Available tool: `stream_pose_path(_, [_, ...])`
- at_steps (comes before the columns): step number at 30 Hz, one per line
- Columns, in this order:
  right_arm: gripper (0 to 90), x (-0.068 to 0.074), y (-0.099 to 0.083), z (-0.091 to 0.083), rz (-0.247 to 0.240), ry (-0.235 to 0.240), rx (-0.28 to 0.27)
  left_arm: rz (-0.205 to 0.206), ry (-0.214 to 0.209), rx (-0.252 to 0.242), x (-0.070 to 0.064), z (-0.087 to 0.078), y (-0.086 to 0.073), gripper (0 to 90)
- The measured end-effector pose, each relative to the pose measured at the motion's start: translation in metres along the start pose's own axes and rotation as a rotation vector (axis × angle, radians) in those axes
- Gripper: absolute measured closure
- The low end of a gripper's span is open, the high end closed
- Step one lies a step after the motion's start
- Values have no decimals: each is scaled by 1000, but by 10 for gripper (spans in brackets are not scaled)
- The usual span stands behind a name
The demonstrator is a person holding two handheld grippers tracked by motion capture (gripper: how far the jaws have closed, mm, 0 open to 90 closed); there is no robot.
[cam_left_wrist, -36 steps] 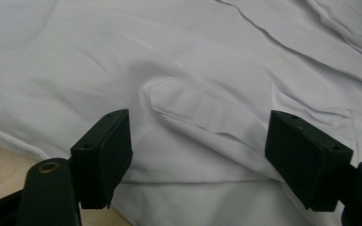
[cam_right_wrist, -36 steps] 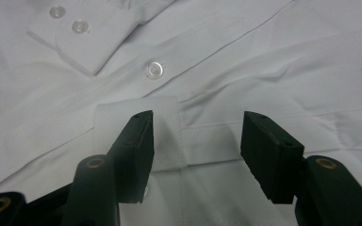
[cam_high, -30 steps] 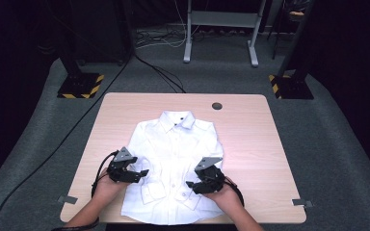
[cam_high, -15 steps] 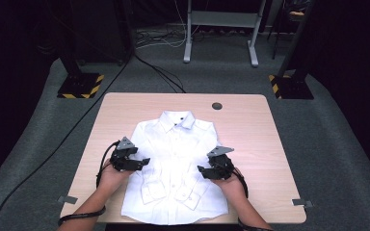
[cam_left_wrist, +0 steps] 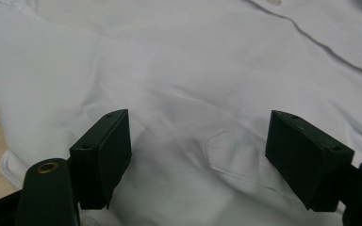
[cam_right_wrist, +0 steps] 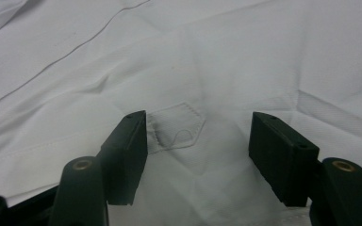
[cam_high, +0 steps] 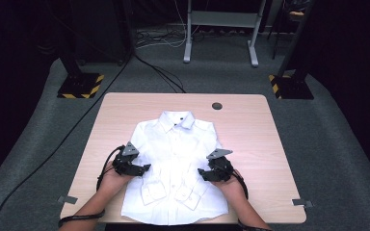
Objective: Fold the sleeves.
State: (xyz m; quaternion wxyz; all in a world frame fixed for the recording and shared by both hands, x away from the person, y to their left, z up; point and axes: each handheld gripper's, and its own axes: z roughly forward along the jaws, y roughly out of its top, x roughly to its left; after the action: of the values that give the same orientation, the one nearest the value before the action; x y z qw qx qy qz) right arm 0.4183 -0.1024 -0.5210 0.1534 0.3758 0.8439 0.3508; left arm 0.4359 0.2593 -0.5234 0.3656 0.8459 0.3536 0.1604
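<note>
Each hand carries a black two-jaw gripper: the left gripper and the right gripper bear grey three-cornered plates and black trailing cables. Blocky black jaw pads show small screw holes; brass rivets mark the arms.

Left claw jaws apart; right claw likewise

In the lower part of the frame we see our right gripper with its two black jaws standing wide apart over the white shirt. Between them lies a small pointed stitched tab. A seam crosses the upper left.
</note>
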Motion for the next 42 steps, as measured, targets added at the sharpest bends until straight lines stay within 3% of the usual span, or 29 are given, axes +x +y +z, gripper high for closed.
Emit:
stream_pose_path(2, [370,0,0,0,0,-1,0,-9,-25,-26,-1,-8,1,231])
stream_pose_path(4, [370,0,0,0,2,-3,-1,12,-44,-35,-5,-14,2,230])
stream_pose_path(7, [369,1,0,0,5,-7,-4,59,-56,-17,-12,-19,-3,227])
stream_pose_path(12, [369,1,1,0,14,-10,5,85,-49,16,-16,-17,-13,224])
stream_pose_path(16, [356,1,0,0,9,-5,2,79,-59,18,-15,-16,-16,224])
stream_pose_path(19, [350,1,-1,0,5,-1,-7,51,-76,-5,-14,-15,-21,222])
stream_pose_path(22, [350,1,-2,0,5,-2,-11,48,-71,-18,-15,-15,-23,221])
stream_pose_path(38, [334,2,-3,-2,-2,6,-9,22,-96,14,-16,-18,-19,225])
stream_pose_path(42, [335,2,-3,-2,9,6,-9,-24,-106,3,-10,-17,-15,224])
